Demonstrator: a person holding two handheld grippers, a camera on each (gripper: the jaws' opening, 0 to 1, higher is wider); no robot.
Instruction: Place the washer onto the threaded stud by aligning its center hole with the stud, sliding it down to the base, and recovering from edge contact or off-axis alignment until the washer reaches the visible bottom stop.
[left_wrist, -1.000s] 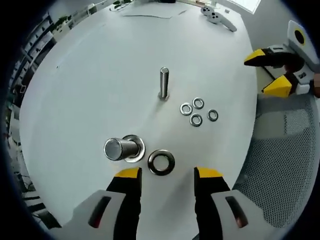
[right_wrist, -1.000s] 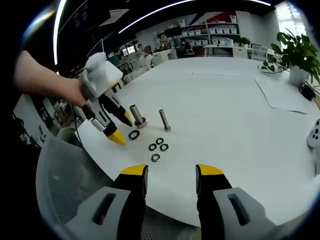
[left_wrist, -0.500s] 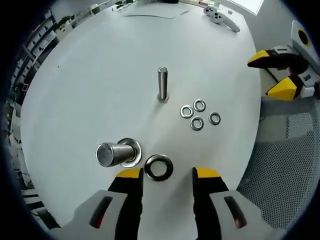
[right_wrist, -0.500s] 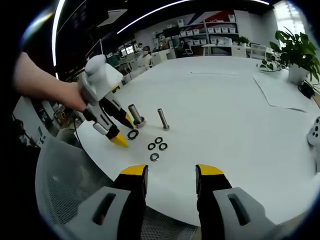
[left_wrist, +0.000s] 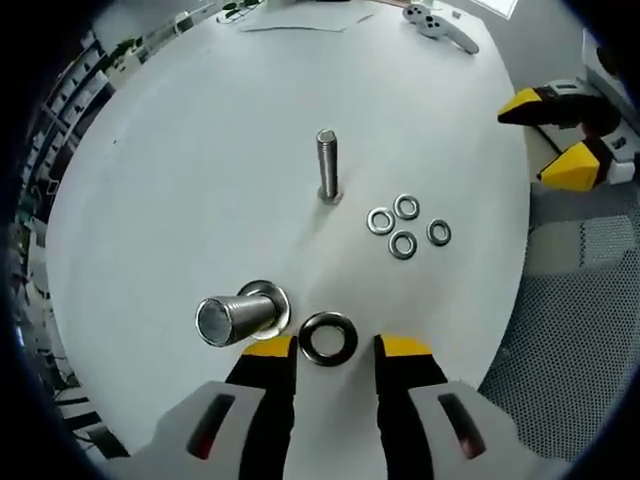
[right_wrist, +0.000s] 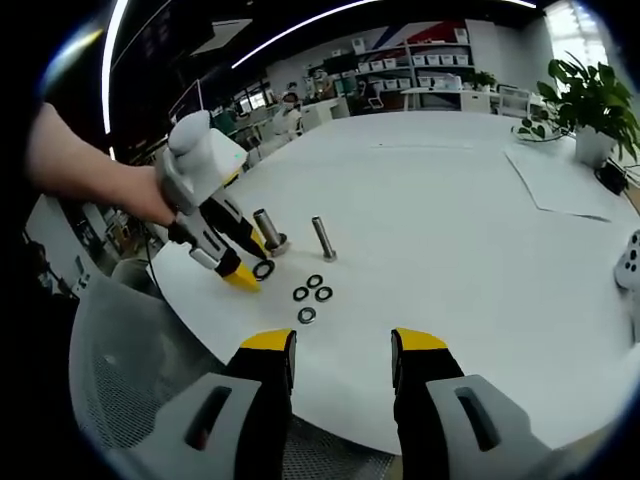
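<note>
Left gripper (left_wrist: 329, 347) fingers narrowed vs 1 s ago, now flanking large washer (left_wrist: 328, 338) flat nr bench (left_wrist: 180, 150) edge, not yet gripping, wide stud (left_wrist: 232, 318) beside, right gripper (right_wrist: 341, 345) fingers apart, holding nothing.

Your left gripper (left_wrist: 328, 347) has advanced toward the large washer (left_wrist: 328, 338), which now lies between the yellow jaw tips rather than ahead of them. The jaws have narrowed around it but have not closed. In the right gripper view, the left gripper (right_wrist: 243, 268) has dropped lower over the counter (right_wrist: 450, 230).
</note>
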